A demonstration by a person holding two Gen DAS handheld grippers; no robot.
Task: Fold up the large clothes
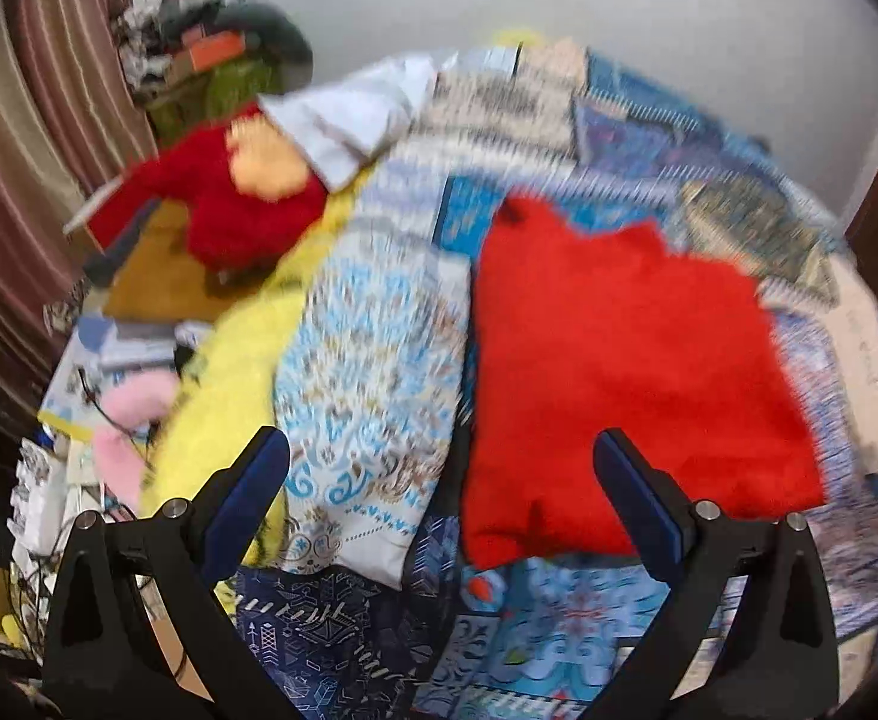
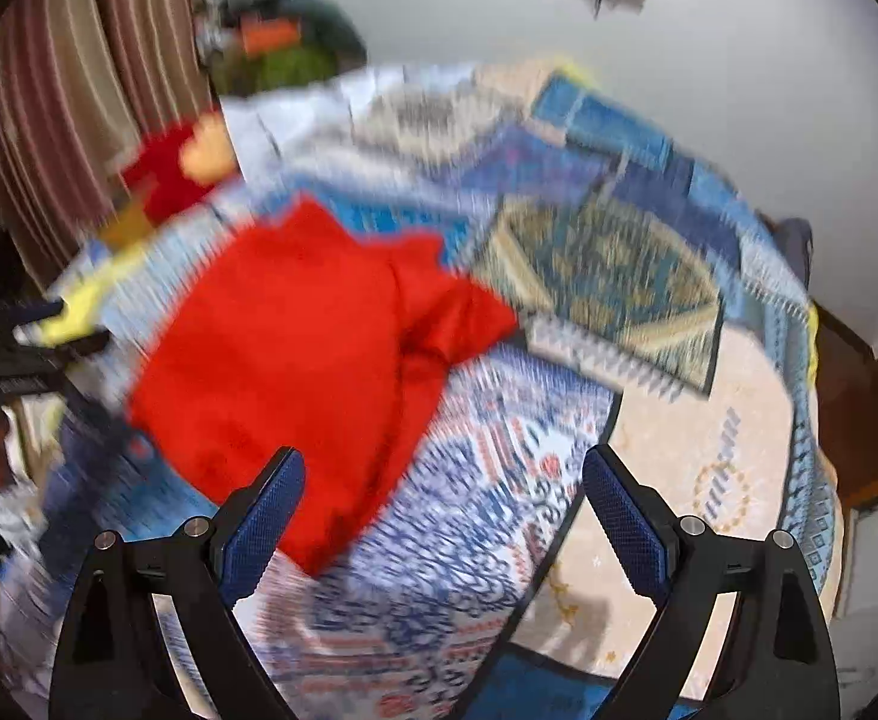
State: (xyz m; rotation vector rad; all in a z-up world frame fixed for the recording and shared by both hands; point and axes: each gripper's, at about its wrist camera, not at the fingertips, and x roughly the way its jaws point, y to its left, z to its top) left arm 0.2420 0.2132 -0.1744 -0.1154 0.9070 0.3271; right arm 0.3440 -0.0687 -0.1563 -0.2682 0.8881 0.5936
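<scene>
A red garment (image 1: 631, 384) lies folded into a rough rectangle on the patterned blue bedspread (image 1: 535, 618). It also shows in the right wrist view (image 2: 295, 348), with one part bunched toward its right side. My left gripper (image 1: 442, 459) is open and empty above the bed, its right finger over the garment's near edge. My right gripper (image 2: 444, 483) is open and empty, above the garment's near corner and the bedspread (image 2: 463, 540). Both views are blurred by motion.
A patterned pillow (image 1: 367, 396) and yellow cloth (image 1: 229, 360) lie left of the garment. A red plush toy (image 1: 241, 204) and white cloth (image 1: 349, 108) lie at the back left. Striped curtains (image 1: 31, 138) hang at left. A folded patterned cloth (image 2: 607, 288) lies right of the garment.
</scene>
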